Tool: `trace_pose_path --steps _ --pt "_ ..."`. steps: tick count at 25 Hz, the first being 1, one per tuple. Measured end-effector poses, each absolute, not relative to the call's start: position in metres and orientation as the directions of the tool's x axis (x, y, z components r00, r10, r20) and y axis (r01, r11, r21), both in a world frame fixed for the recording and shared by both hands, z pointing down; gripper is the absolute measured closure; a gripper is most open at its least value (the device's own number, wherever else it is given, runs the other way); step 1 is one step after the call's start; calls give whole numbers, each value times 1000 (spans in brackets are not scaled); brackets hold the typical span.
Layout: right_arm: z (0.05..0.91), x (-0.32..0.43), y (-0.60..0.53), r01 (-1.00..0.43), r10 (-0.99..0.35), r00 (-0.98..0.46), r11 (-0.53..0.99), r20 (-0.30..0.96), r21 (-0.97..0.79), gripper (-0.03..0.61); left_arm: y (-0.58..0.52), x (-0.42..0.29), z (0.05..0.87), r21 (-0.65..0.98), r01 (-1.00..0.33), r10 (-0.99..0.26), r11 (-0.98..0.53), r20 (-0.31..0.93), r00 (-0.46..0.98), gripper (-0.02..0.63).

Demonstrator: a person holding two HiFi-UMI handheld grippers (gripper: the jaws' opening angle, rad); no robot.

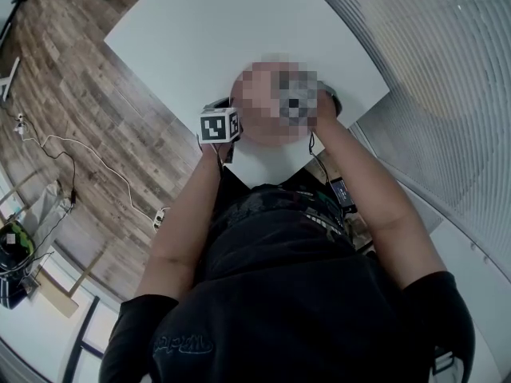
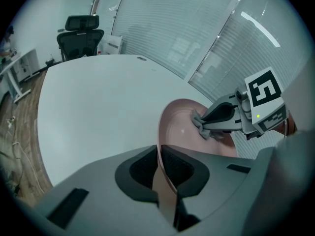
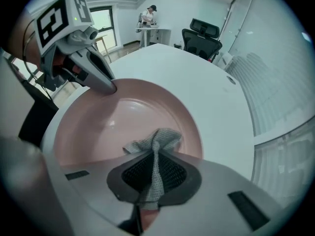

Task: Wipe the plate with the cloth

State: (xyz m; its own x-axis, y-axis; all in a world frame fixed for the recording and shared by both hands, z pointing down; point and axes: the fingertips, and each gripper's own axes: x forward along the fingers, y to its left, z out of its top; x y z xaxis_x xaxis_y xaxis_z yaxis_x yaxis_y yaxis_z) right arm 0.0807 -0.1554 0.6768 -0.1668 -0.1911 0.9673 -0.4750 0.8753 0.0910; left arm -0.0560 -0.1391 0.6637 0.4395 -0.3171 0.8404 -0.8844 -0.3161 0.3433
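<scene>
A pink plate lies on the white table, tipped up at the side where it is held. My left gripper is shut on the plate's rim; the right gripper view shows its fingers clamped on the far left edge. My right gripper is shut on a grey woven cloth, whose bunched end rests on the plate's inner surface near the front rim. The left gripper view shows the cloth pressed onto the plate. In the head view a mosaic patch hides most of the plate; the left gripper's marker cube shows.
The table is bare apart from the plate. A black office chair stands at its far end, and a glass wall with blinds runs along one side. Wooden floor with cables lies on the other side. A person stands at a distant desk.
</scene>
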Motion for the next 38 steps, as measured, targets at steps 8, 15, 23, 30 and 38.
trace_pose_path --steps 8,15,23,30,38 --pt "675 29 -152 -436 -198 -248 897 948 74 537 -139 -56 665 338 -888 -325 -311 841 434 577" --pt "678 2 -119 -356 -155 -299 934 942 41 537 -140 -57 667 327 -894 -331 -305 844 421 577" --pt "679 -3 -85 -363 -92 -342 931 935 -41 537 -143 -57 668 307 -894 -330 -327 849 413 574" --pt "675 1 -57 -402 -65 -339 912 938 -82 535 -145 -57 661 289 -890 -361 -353 835 415 574" --pt "663 9 -48 -570 -131 -387 812 913 -125 535 -138 -57 646 300 -868 -367 -395 815 448 549"
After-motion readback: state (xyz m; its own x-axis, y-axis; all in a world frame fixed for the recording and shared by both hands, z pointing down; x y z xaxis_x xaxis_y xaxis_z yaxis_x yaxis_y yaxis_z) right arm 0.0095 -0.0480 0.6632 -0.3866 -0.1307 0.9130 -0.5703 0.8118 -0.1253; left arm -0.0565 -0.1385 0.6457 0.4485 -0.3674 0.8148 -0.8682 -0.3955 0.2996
